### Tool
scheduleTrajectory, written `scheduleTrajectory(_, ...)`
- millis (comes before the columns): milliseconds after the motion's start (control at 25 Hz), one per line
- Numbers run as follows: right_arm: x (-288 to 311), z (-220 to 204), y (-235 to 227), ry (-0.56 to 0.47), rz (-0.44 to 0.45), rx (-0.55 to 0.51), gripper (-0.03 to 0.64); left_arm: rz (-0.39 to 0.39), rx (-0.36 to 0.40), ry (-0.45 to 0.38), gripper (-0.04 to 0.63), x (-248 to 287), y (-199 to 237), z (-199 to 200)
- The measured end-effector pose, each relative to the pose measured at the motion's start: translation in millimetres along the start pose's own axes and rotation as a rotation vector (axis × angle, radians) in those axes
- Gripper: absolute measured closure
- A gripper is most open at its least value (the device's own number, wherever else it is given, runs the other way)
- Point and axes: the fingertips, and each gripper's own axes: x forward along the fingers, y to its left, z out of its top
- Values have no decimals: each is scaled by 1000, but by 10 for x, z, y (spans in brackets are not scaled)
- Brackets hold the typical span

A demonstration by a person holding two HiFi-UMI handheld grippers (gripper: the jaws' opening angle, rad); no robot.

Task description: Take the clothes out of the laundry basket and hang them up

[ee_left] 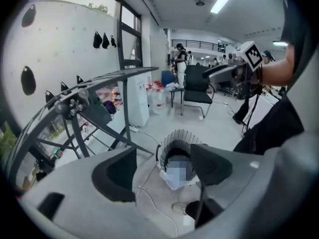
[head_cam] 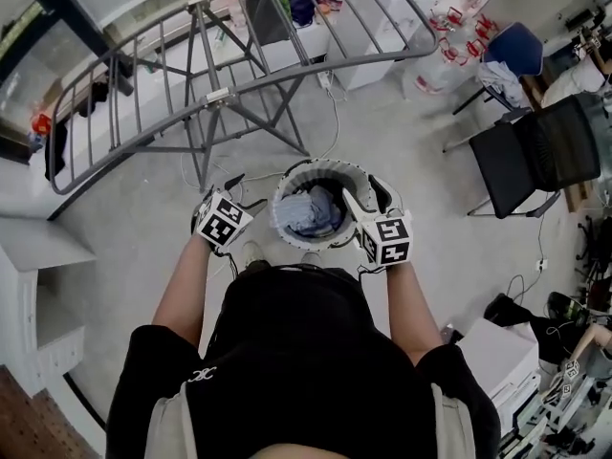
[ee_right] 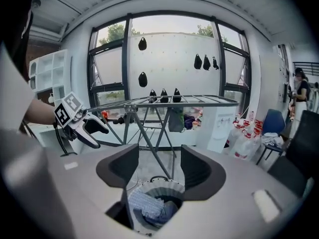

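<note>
Clothes [head_cam: 308,214] sit in the laundry basket [head_cam: 284,182], below the right tongs [head_cam: 366,192] and beside the left tongs [head_cam: 226,185], both spread empty.

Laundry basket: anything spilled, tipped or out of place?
Nothing stands out. The laundry basket sits upright on the floor with the clothes piled inside, none on the ground around it. The drying rack stands on its legs just behind it.

Both bare forearms [head_cam: 185,290] reach forward and down. The left gripper [ee_left: 162,164] holds its jaws wide apart, with nothing between its fingers [ee_left: 115,172]. The right gripper [ee_right: 158,164] also gapes, empty.
</note>
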Motion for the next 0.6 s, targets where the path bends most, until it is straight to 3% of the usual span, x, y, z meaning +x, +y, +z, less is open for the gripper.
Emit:
scheduleTrajectory(400, 67, -783, -8, 178, -35, 101, 350, -212, 245, 278, 241, 983, -476, -1021)
scheduleTrajectory(600, 200, -1181, 71, 241, -48, 151, 350, -317, 238, 331, 241, 1550, -699, -1502)
